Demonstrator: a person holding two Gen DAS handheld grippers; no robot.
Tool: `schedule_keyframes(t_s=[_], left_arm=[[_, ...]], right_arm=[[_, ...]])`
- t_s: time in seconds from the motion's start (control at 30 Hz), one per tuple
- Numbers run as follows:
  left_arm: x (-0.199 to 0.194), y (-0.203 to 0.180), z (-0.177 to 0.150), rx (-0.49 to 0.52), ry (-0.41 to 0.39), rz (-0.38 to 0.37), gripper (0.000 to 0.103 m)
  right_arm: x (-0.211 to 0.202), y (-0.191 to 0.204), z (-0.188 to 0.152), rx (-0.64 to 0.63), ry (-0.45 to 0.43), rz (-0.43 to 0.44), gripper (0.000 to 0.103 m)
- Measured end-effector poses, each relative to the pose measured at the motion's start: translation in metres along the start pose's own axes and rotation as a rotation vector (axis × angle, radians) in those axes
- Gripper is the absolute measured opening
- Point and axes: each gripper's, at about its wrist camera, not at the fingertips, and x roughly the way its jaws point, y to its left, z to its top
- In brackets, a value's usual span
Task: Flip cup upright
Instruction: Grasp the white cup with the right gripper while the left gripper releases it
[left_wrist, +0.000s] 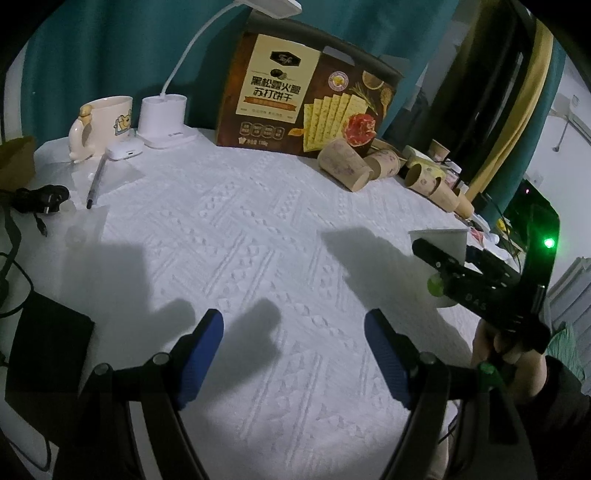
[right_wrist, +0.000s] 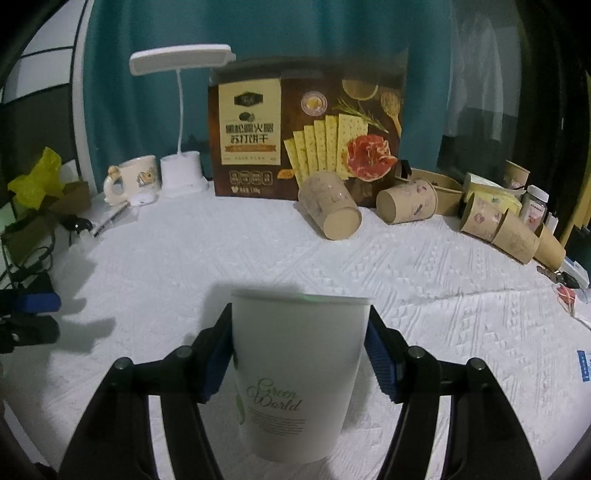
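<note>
Gripping the cup (right_wrist: 295, 373) at its sides, the right claw (right_wrist: 299, 354) had it upright, rim up, over the counter (right_wrist: 424, 266). Lowering it flat before releasing would avoid tipping. The left claw (left_wrist: 293, 354) hung apart, empty.

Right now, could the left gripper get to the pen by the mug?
Probably yes. The left gripper is open and holds nothing, and only bare white tablecloth lies between it and the pen beside the mug.
</note>
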Motion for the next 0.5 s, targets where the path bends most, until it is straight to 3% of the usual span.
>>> schedule_keyframes(t_s=[0.2,0.5], left_arm=[[-0.002,-0.006,-0.004,0.013,-0.001,-0.013,0.079],[-0.003,-0.012,-0.008,0.022,0.006,-0.023,0.079]], right_arm=[[-0.005,0.003,-0.018,-0.001,0.035,0.015,0.062],[-0.027,0.008,-0.035,0.002,0.018,0.018,0.062]])
